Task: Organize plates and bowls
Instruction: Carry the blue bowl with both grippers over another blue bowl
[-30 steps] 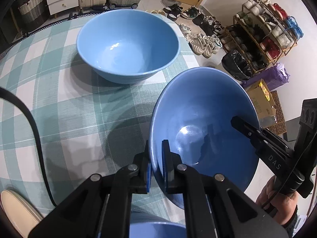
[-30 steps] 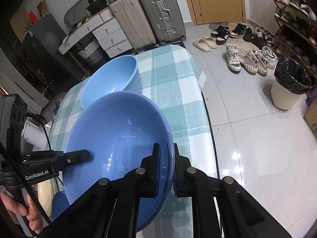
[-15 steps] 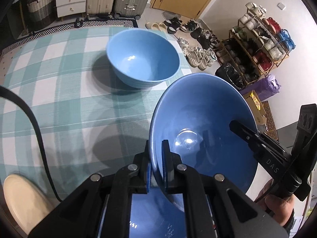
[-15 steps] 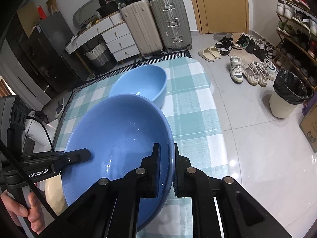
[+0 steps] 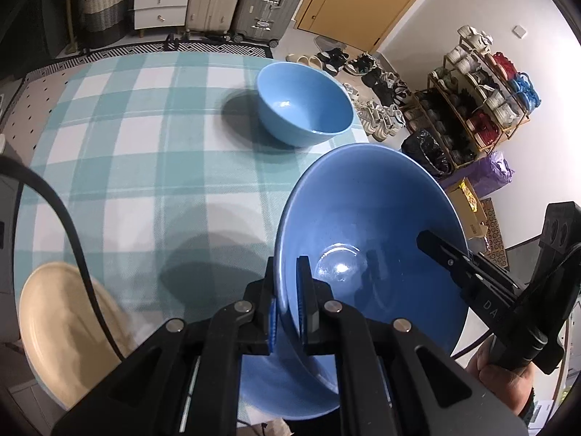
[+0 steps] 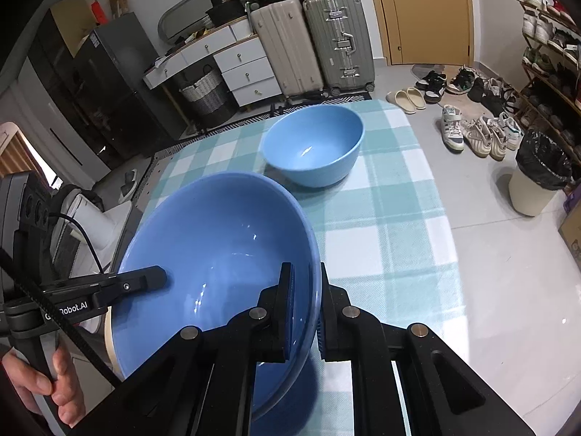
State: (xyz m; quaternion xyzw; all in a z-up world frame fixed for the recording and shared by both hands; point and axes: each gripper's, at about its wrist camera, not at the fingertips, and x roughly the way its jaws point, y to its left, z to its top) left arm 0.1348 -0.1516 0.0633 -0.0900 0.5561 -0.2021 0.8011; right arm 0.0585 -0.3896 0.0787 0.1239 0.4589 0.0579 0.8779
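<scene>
A large blue bowl (image 5: pixel 370 232) hangs above the checked table, held by both grippers on opposite rims; it also shows in the right wrist view (image 6: pixel 218 254). My left gripper (image 5: pixel 288 301) is shut on its near rim, and my right gripper (image 6: pixel 305 309) is shut on the other rim. The right gripper also shows in the left wrist view (image 5: pixel 472 279), and the left gripper in the right wrist view (image 6: pixel 145 279). A second blue bowl (image 5: pixel 305 109) stands far on the table (image 6: pixel 314 141). Another blue dish (image 5: pixel 276 385) lies under the held bowl.
A cream plate (image 5: pixel 65 327) lies at the table's near left corner. The green-and-white checked tablecloth (image 5: pixel 145 167) covers the table. A black cable (image 5: pixel 65 225) crosses the left side. Beyond the table stand suitcases, shoes, a shoe rack and a bin (image 6: pixel 537 170).
Both grippers have carried the held bowl up and back toward me. The far bowl looks smaller and farther. The cream plate and the blue dish beneath have come more into view.
</scene>
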